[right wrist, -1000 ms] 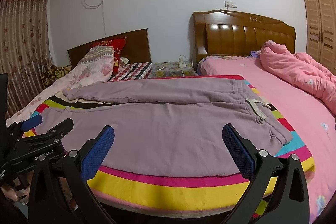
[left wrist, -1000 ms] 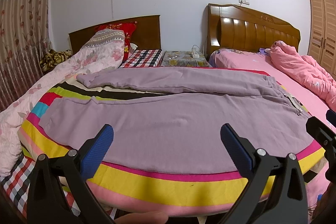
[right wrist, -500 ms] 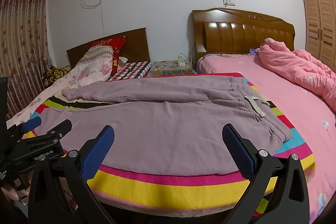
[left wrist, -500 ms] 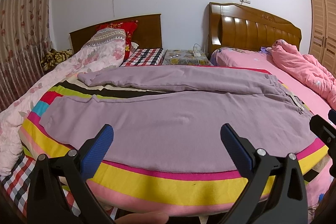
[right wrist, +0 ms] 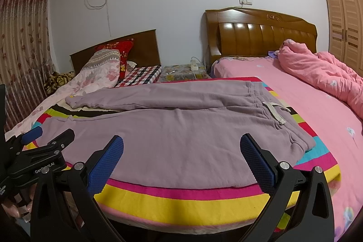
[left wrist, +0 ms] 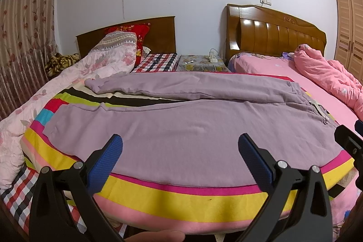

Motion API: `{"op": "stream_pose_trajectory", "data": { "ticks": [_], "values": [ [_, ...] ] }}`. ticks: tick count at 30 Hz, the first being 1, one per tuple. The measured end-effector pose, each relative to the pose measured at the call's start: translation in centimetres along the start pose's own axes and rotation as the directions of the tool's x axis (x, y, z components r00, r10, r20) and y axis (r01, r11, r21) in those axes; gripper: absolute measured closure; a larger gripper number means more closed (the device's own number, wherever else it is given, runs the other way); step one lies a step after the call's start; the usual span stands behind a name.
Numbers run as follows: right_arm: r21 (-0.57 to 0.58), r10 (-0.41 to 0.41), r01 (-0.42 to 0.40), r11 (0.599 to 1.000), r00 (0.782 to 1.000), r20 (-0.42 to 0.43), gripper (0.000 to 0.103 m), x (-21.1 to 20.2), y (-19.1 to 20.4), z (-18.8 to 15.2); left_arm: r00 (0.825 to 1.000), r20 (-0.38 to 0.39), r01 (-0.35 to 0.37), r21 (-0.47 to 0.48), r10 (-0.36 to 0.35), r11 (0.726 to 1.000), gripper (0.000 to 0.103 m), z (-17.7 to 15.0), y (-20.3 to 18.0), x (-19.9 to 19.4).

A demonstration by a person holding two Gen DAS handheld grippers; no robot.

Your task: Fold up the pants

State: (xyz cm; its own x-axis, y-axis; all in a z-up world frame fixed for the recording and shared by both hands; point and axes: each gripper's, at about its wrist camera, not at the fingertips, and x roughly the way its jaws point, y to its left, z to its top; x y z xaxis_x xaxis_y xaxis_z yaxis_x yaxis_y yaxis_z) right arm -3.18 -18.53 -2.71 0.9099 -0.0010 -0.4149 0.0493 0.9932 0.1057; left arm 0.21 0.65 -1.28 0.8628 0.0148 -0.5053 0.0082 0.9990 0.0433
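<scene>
Lilac sweatpants (left wrist: 186, 126) lie spread flat across a rainbow-striped blanket (left wrist: 181, 196) at the near edge of a bed, waistband and pale drawstring (right wrist: 273, 112) to the right, leg cuffs to the left, the far leg angled away from the near one. The left gripper (left wrist: 179, 151) and right gripper (right wrist: 181, 151) hover above the near leg, each with jaws wide apart and holding nothing. A crumpled pink quilt (right wrist: 322, 74) sits on the pink sheet at far right, before a wooden headboard (right wrist: 261, 31).
</scene>
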Motion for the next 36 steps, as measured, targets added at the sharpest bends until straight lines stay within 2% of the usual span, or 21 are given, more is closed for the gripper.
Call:
{"op": "stream_pose_trajectory", "data": {
  "ticks": [10,16,20,27,36],
  "values": [
    [0.014,-0.004,0.004,1.0,1.0,-0.001,0.004,0.1,-0.4,0.0,1.0,0.002,0.003,-0.013,-0.003,1.0,0.001,-0.1,0.1,-0.1],
    [0.013,-0.005,0.005,1.0,1.0,0.0,0.004,0.1,-0.4,-0.1,0.998,0.021,-0.053,-0.016,0.054,0.998,0.001,0.2,0.3,-0.5],
    [0.018,-0.008,0.008,1.0,1.0,-0.004,0.004,0.2,-0.6,-0.1,0.997,0.035,-0.064,-0.025,0.065,0.998,0.001,0.5,0.9,-0.5],
    [0.042,-0.009,0.009,0.999,1.0,-0.02,0.004,0.7,-1.2,-0.4,0.998,-0.004,-0.067,-0.078,0.066,0.995,0.001,0.4,2.6,0.4],
    [0.035,-0.004,0.005,0.999,1.0,-0.027,0.004,0.9,-1.2,-0.5,0.998,0.015,-0.053,-0.025,0.053,0.998,0.001,0.1,1.8,0.5]
  ]
}}
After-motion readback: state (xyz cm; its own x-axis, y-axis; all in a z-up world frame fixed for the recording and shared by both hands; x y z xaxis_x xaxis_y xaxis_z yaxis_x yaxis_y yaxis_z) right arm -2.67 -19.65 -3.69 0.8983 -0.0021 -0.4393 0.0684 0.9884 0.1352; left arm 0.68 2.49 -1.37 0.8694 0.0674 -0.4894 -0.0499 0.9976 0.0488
